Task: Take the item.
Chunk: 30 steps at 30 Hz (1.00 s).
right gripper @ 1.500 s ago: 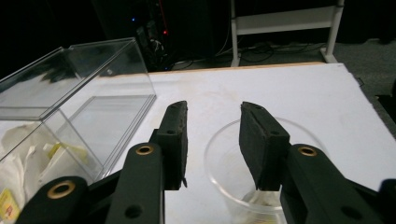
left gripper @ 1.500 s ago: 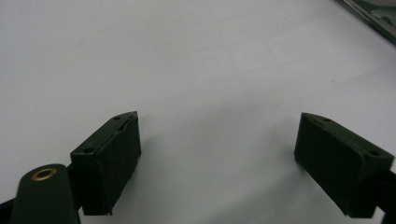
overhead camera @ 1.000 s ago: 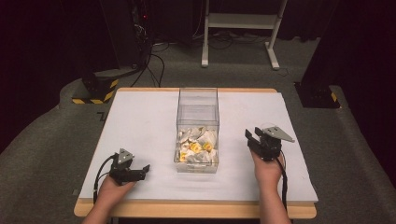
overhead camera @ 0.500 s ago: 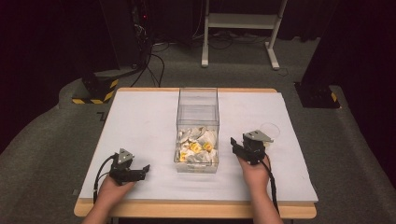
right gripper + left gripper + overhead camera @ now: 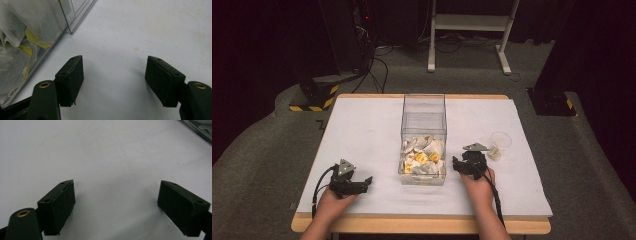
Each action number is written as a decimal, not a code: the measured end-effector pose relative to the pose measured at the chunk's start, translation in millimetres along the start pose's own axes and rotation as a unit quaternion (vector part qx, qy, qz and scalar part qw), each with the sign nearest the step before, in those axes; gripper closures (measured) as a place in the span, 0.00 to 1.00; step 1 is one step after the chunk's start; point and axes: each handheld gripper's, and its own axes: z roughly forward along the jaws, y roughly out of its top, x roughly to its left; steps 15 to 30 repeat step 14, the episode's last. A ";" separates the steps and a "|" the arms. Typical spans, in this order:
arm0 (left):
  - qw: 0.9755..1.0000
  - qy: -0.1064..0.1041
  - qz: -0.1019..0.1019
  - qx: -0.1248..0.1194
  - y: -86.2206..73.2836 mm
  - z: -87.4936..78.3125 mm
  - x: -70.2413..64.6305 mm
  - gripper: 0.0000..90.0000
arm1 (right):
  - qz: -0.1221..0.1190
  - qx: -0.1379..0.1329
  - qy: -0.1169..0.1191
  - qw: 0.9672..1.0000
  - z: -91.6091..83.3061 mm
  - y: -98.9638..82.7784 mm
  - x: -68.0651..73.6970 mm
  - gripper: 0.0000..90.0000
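The table wears a white cover with a tan wood edge. The clear box holds white wrappers with yellow patches. Both grippers, left and right, are black. At three o'clock, a clear cup holds something possibly yellowish.

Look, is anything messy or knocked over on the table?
Nothing stands out. The white and yellow packets sit piled inside the clear box, none spilled, and the small clear cup stands upright beside the right claw.
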 end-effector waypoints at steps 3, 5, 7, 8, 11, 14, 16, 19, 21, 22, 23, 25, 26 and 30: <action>1.000 0.000 0.000 0.000 0.0 0.0 -0.1 0.17 | 0.004 0.001 0.006 1.000 0.3 0.1 -1.1 0.34; 1.000 0.001 0.001 0.000 0.0 0.0 -0.1 0.17 | 0.004 0.001 0.006 1.000 0.3 0.1 -1.0 0.34; 1.000 0.001 0.000 0.000 0.0 0.0 -0.1 0.17 | 0.003 0.001 0.005 1.000 0.3 0.1 -1.0 0.34; 1.000 0.001 0.000 0.000 0.0 0.0 -0.1 0.17 | 0.003 0.001 0.005 1.000 0.3 0.1 -1.0 0.34; 1.000 0.001 0.001 0.000 0.0 0.0 -0.1 0.17 | 0.003 0.001 0.005 1.000 0.3 0.1 -0.9 0.34; 1.000 0.001 0.001 0.000 -0.1 0.0 -0.2 0.17 | 0.002 0.001 0.004 1.000 0.3 0.0 -0.8 0.34; 1.000 0.001 0.001 0.000 -0.1 0.0 -0.2 0.17 | 0.002 0.001 0.004 1.000 0.3 0.0 -0.8 0.34; 1.000 0.001 0.001 0.000 -0.1 0.0 -0.2 0.17 | 0.002 0.001 0.004 1.000 0.3 0.0 -0.8 0.34; 1.000 0.001 0.001 0.000 -0.1 0.0 -0.2 0.17 | 0.002 0.001 0.004 1.000 0.3 0.0 -0.8 0.34; 1.000 0.001 0.001 0.000 -0.1 0.0 -0.2 0.17 | 0.002 0.001 0.004 1.000 0.3 0.0 -0.8 0.34; 1.000 0.001 0.001 0.000 -0.1 0.0 -0.2 0.17 | 0.002 0.001 0.004 1.000 0.3 0.0 -0.8 0.34; 1.000 0.001 0.001 0.000 -0.1 0.0 -0.2 0.17 | 0.002 0.001 0.004 1.000 0.3 0.0 -0.8 0.34; 1.000 0.001 0.001 0.000 -0.1 0.0 -0.2 0.17 | 0.002 0.001 0.004 1.000 0.3 0.0 -0.8 0.34; 1.000 0.001 0.001 0.000 -0.1 0.0 -0.2 0.17 | 0.002 0.001 0.004 1.000 0.3 0.0 -0.8 0.34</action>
